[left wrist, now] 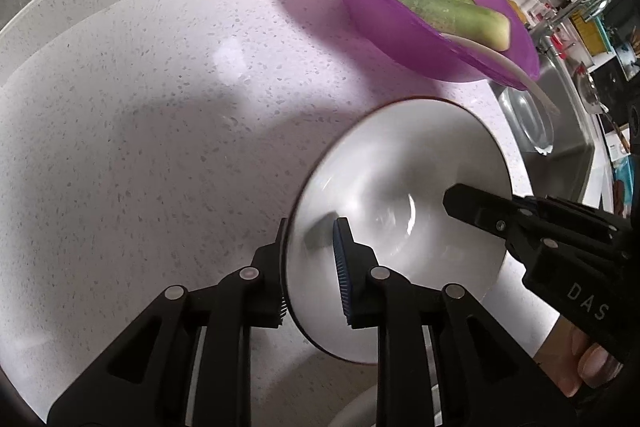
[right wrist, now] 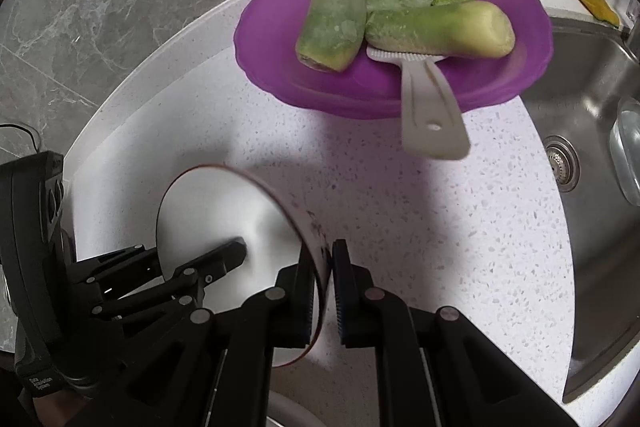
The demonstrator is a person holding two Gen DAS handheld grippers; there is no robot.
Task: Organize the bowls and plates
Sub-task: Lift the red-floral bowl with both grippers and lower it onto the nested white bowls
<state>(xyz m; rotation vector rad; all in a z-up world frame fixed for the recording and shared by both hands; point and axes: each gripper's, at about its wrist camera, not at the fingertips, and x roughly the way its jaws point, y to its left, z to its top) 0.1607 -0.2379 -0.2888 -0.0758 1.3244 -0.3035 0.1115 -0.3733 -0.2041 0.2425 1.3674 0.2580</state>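
Both the left gripper (left wrist: 312, 267) and right gripper (right wrist: 322, 287) pinch opposite rims of a white bowl (left wrist: 400, 187), which looks glazed, stiff, slippery and breakable.

Bowl (left wrist: 396, 187): motion-blurred, far wall hidden behind fingers | spatula (right wrist: 432, 107) head: under vegetables (right wrist: 436, 29) | sink (right wrist: 592, 155): cut by frame edge

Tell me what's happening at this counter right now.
A person with two handheld grippers holds a white bowl tilted above the speckled counter. The left gripper and the right gripper each pinch its rim on opposite sides. Behind sits a purple plate with green vegetable pieces and a white spatula, beside the sink.
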